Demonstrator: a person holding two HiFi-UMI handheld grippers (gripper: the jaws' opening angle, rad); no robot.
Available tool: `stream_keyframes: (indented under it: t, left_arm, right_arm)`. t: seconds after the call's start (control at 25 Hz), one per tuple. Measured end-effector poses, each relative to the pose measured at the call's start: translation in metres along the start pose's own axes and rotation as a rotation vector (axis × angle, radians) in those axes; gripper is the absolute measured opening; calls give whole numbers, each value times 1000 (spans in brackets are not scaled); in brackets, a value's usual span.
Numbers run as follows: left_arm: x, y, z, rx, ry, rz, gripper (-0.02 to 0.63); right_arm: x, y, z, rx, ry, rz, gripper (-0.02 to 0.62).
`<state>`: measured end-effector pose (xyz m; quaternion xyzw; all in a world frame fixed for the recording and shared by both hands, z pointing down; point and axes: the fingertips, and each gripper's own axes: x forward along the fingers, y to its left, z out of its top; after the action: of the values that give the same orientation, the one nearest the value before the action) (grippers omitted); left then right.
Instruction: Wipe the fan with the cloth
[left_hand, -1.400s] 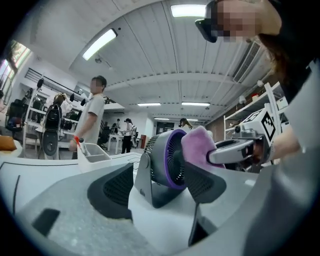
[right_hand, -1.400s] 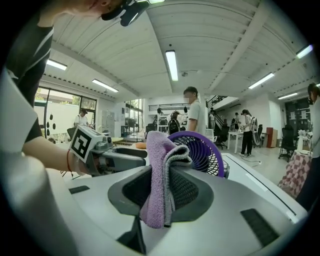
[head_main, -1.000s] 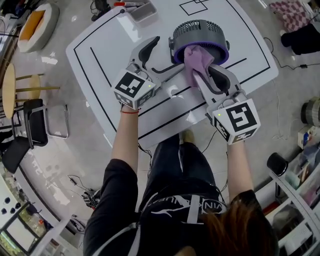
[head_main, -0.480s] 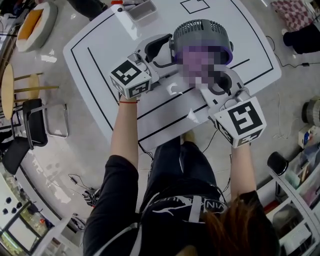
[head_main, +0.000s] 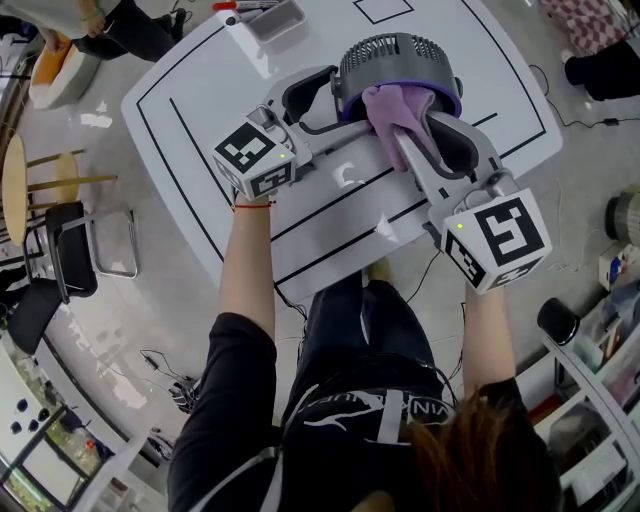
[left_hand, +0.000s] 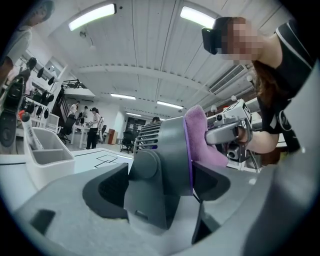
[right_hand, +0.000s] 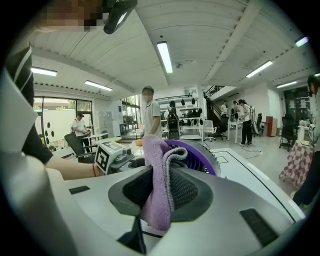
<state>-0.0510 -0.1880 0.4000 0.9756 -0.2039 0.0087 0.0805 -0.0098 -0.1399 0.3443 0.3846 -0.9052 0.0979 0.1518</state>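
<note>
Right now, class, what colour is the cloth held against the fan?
Light purple; the cloth shows best in the right gripper view.

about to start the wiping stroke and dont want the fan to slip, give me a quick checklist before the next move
1. cloth pinched in right gripper: ok
2. cloth laid on the purple front ring of the fan: ok
3. left gripper bracing the fan: jaws have just been closing, fan between them, pads look to meet it: ok
4. fan standing on the table: ok
5. blades stopped: cannot tell, the grille hides them
6. grey bin clear of the fan: ok
</note>
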Motion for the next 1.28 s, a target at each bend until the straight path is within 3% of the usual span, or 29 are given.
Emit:
stream_keyframes:
  t: [0.6,0.84,1.28]
  left_arm:
    - [0,-1,-1,1,11,3,394]
    - [0,-1,-1,-2,10,3,393]
    - [-10,-2,-1,4,9,-4,376]
  right_arm:
    - [-27,-24,1,-116,-54,-230,94]
    - [-32,-39,-19,-155,1,-339,94]
    - [-30,-42,-39,-147,51,-364,91]
